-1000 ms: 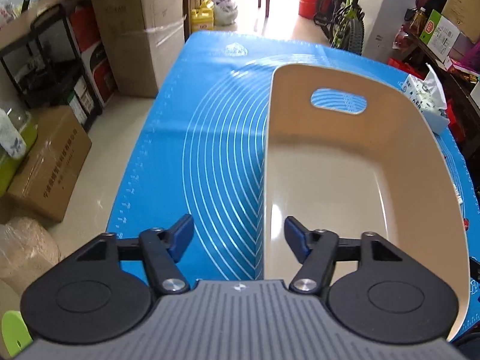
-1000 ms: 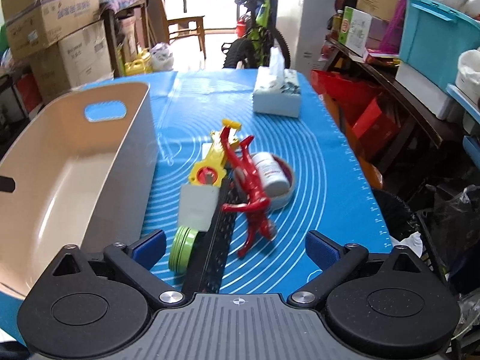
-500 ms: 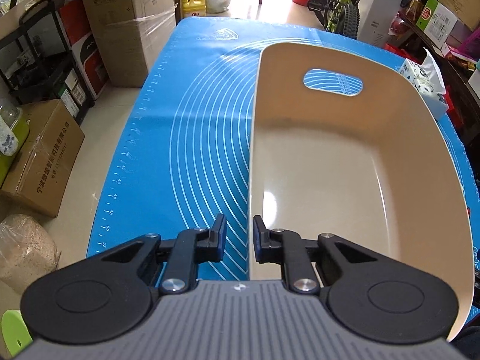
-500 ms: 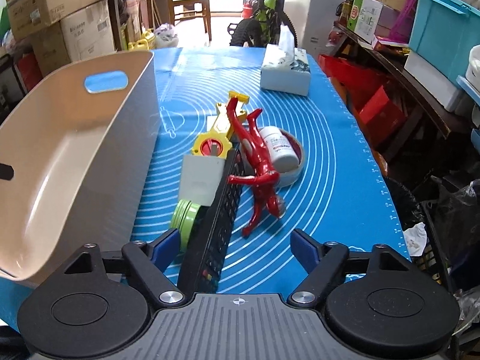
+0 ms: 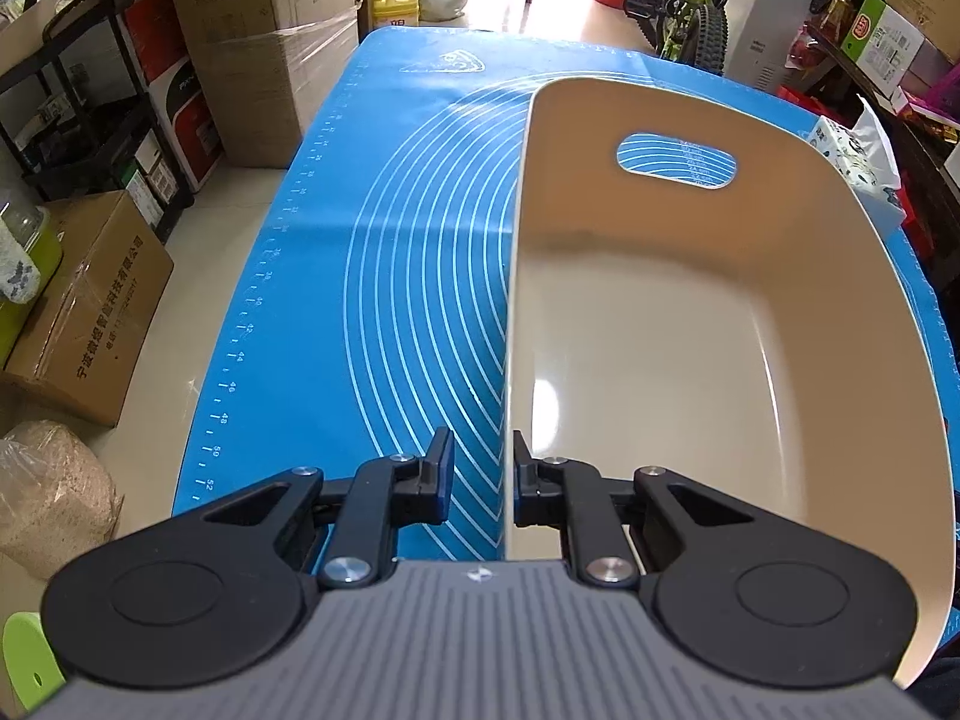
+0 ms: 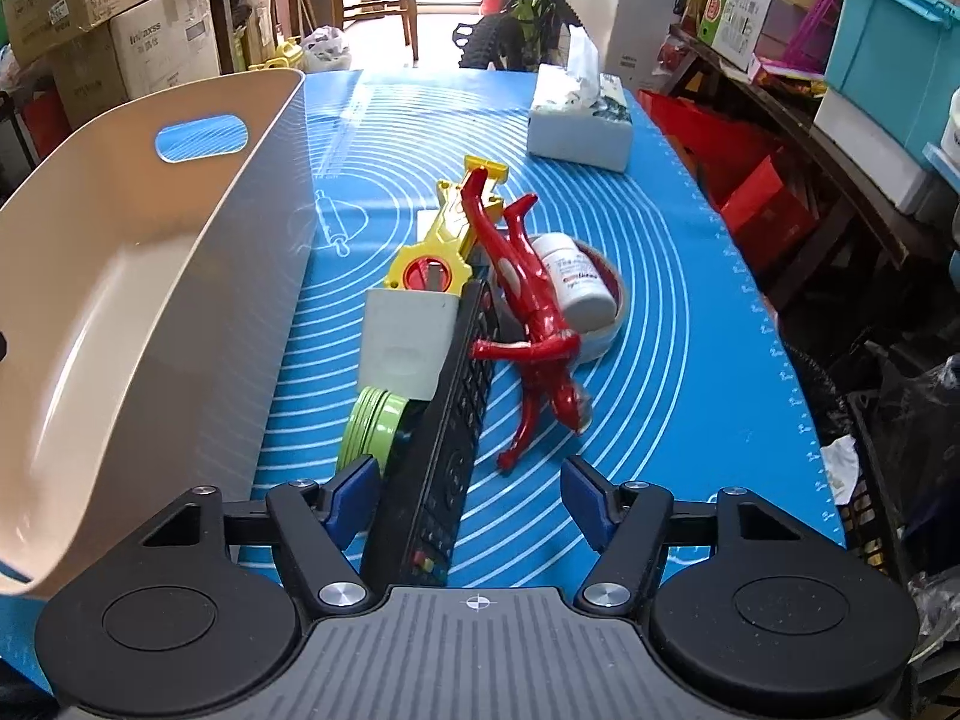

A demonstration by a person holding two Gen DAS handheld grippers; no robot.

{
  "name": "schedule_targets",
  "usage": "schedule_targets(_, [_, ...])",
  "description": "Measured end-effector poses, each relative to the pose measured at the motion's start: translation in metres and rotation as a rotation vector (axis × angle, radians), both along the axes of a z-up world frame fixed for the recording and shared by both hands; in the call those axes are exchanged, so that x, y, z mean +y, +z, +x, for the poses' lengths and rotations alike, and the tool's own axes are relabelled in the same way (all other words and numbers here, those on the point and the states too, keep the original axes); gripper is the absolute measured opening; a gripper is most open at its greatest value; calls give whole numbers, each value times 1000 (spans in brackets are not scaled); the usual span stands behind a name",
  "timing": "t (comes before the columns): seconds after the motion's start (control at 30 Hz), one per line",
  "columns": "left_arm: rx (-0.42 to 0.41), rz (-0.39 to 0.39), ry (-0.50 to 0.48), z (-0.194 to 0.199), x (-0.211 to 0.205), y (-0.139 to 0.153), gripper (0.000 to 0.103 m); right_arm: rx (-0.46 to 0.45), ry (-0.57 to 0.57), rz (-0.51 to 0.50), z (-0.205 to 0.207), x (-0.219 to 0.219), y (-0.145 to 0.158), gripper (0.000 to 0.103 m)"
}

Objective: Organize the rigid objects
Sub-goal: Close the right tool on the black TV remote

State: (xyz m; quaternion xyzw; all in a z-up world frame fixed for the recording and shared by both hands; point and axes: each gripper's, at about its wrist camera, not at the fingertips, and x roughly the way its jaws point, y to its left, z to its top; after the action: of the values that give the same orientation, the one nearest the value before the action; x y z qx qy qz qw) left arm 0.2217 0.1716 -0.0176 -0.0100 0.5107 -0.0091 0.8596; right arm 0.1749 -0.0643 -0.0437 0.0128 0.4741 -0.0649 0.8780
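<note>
A beige plastic bin (image 5: 690,312) with a handle hole sits on the blue mat; it also shows in the right wrist view (image 6: 120,276). My left gripper (image 5: 480,471) is shut on the bin's near left wall. My right gripper (image 6: 474,492) is open, straddling the near end of a black remote control (image 6: 450,444). Beyond it lie a green round tin (image 6: 372,429), a white box (image 6: 408,339), a yellow toy (image 6: 444,240), a red figure (image 6: 528,300) and a white pill bottle (image 6: 576,282) in a tape roll.
A tissue box (image 6: 579,126) stands at the far right of the mat (image 5: 372,276). Cardboard boxes (image 5: 78,312) and shelves line the floor on the left. A bicycle (image 5: 690,6) and shelves with crates (image 6: 888,42) stand beyond and to the right.
My left gripper closed from wide open onto the bin's left wall. My right gripper moved forward over the remote, staying open.
</note>
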Motion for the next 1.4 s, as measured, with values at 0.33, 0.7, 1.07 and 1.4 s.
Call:
schedule_targets(0.33, [-9, 3, -10, -2, -3, 1, 20, 28, 33, 45, -4, 3, -1, 71])
schedule_targets(0.7, [-13, 2, -12, -2, -4, 2, 20, 56, 32, 59, 1, -2, -10, 60])
schedule_targets(1.07, [-13, 2, -10, -1, -4, 1, 20, 61, 46, 87, 5, -6, -16, 49])
schedule_targets(1.4, [3, -16, -18, 0, -6, -2, 3, 39, 22, 133, 16, -13, -19, 31])
